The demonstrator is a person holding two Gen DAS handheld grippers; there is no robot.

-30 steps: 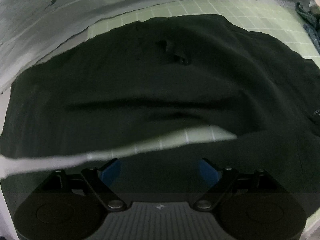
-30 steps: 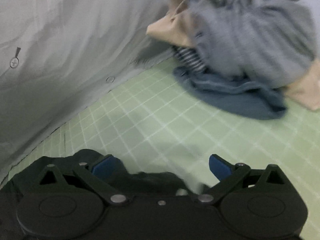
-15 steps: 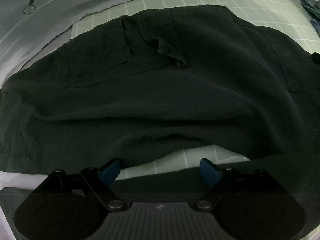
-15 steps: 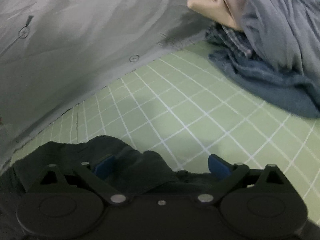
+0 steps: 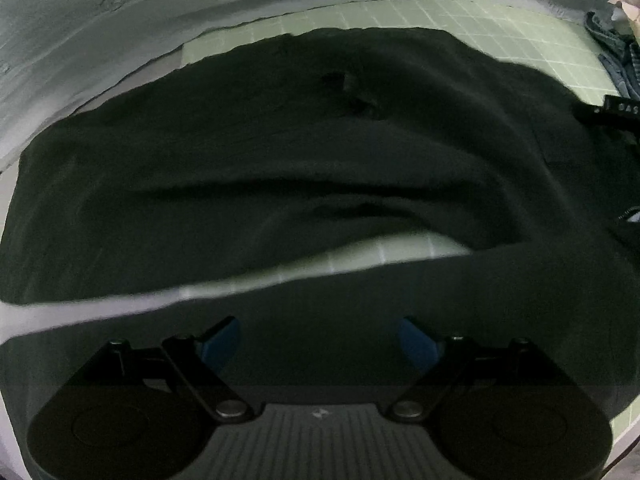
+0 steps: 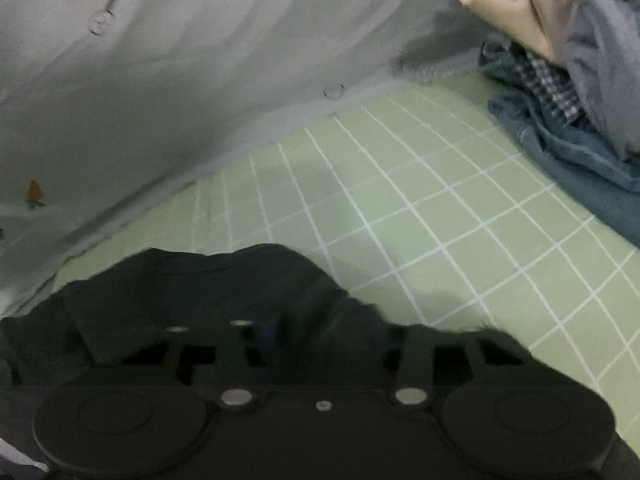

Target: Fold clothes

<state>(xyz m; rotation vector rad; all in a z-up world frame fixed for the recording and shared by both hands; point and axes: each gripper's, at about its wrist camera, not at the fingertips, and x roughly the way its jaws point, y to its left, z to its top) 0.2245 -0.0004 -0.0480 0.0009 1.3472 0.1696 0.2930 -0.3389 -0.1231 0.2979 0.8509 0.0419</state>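
**Black garment on grid mat: R pinching the corner, L wide and empty**

The black garment (image 5: 280, 168) lies spread over the green grid mat (image 6: 420, 208), most of it flat w/ a few shallow ridges across the middle. A near edge is lifted so a strip of mat shows under it in the left wrist view. Looks like soft, limp woven cloth, light, not fragile; prob. sags and drags if lifted from one point, and a flat layer is hard to pinch. Best hold, imo: hemmed edges and corners, two points well apart so the fold line stays straight.

Left gripper (image 5: 320, 340): blue fingertips (image 5: 218, 344) spread wide, nothing between them; dark cloth lies below and ahead, contact can't be told.

Right gripper (image 6: 320, 332): jaws have just been closing and now stand near together at the garment's raised corner. Black cloth bunches up right at the tips and hides the pads, so it looks like a pinch on the edge, but how much fabric is caught can't be told.

Pile of other clothes (image 6: 568, 80) sits well apart at the mat's far side.
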